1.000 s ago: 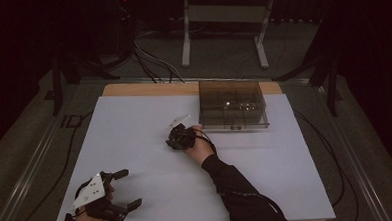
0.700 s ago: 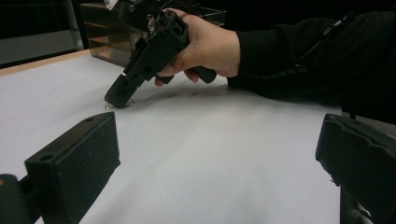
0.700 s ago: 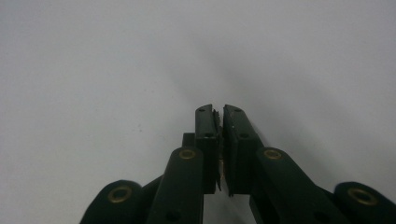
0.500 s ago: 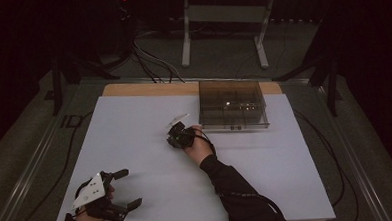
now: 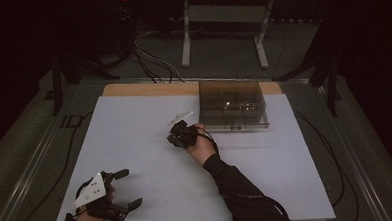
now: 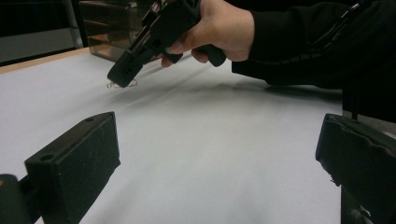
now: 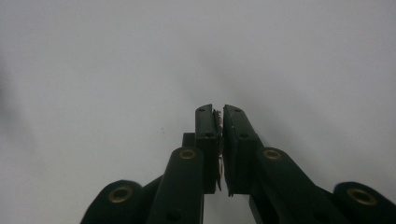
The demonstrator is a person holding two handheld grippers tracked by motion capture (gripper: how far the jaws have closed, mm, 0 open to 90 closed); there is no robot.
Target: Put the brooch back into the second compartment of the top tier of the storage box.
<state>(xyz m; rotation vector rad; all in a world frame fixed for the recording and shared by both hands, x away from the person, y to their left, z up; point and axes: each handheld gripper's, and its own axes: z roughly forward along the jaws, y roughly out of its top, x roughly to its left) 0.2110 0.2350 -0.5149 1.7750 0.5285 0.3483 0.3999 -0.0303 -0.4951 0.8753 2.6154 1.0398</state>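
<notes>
A white mat (image 5: 135,143) covers the table, with a wooden strip (image 5: 148,89) bare along its far edge. A clear compartment box (image 5: 232,105) sits far right. A metal stand (image 5: 225,14) and cables (image 5: 152,62) lie beyond.

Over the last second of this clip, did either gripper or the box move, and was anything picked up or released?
Barely anything changed. The right gripper drifted slightly toward the person and to the left across the white mat, its jaws nearly closed on a thin, shiny sliver too small to identify. The left gripper stayed open at the mat's near left corner. The clear compartment box did not move. Nothing visibly taken hold of or let go.
</notes>
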